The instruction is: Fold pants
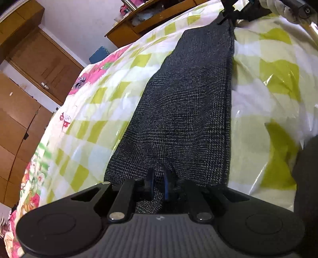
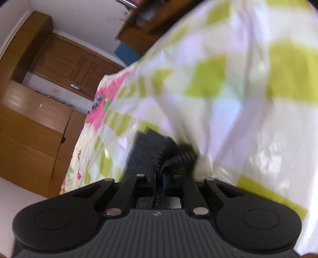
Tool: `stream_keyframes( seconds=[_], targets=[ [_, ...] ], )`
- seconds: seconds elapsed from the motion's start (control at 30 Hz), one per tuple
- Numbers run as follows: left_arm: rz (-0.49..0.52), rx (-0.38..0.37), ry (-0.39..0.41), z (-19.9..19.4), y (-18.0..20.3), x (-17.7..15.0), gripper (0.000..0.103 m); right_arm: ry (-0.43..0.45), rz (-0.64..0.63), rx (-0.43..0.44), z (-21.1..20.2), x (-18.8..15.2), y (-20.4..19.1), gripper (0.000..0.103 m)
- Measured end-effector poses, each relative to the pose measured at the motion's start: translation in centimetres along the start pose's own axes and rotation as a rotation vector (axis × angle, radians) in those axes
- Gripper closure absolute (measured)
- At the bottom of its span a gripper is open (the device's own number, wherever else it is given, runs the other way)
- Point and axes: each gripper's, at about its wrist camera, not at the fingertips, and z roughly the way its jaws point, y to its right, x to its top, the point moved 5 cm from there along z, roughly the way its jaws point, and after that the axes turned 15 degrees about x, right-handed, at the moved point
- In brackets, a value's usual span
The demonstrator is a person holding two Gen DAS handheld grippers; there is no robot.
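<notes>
Dark grey checked pants (image 1: 184,111) lie stretched out lengthwise on the bed, folded into one narrow strip. My left gripper (image 1: 159,185) is shut on the near end of the pants. My right gripper (image 1: 226,16) shows at the far end in the left wrist view, pinching the pants there. In the right wrist view my right gripper (image 2: 159,176) is shut on a bunched end of the pants (image 2: 157,150), held just above the bedcover.
The bed carries a glossy cover (image 1: 268,85) with green, white and pink checks. A wooden wardrobe and door (image 1: 29,79) stand to the left, and a wooden desk (image 1: 139,21) stands beyond the bed. A blue foam mat (image 1: 99,54) leans by the wall.
</notes>
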Motion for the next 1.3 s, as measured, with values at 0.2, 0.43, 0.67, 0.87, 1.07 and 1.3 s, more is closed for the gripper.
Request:
stream_keyframes(
  seconds=[0.2, 0.43, 0.67, 0.87, 1.07, 1.3],
  targets=[
    [-0.072, -0.026, -0.021, -0.6, -1.3, 0.1, 0.076, 0.006, 0.019, 0.140, 1.2, -0.1, -1.3, 0.040],
    [-0.161, -0.041, -0.021, -1.1, -0.3, 1.3, 0.067, -0.047, 0.046, 0.066, 4.0, -0.8, -1.5, 0.093],
    [-0.260, -0.061, -0.047, -1.7, 0.9, 1.2, 0.082, 0.029, 0.085, 0.026, 1.3, 0.1, -0.7, 0.095],
    [-0.378, -0.046, -0.029, -3.7, -2.0, -0.3, 0.070, 0.010, 0.049, -0.028, 2.2, -0.5, -1.1, 0.090],
    [-0.423, -0.021, -0.107, -3.2, -3.2, -3.0, 0.069, -0.085, -0.053, -0.033, 4.7, -3.5, -2.7, 0.052],
    [-0.446, -0.026, -0.117, -3.7, -1.8, -4.4, 0.070, -0.062, -0.057, 0.047, 4.1, -3.5, -6.4, 0.095]
  ],
)
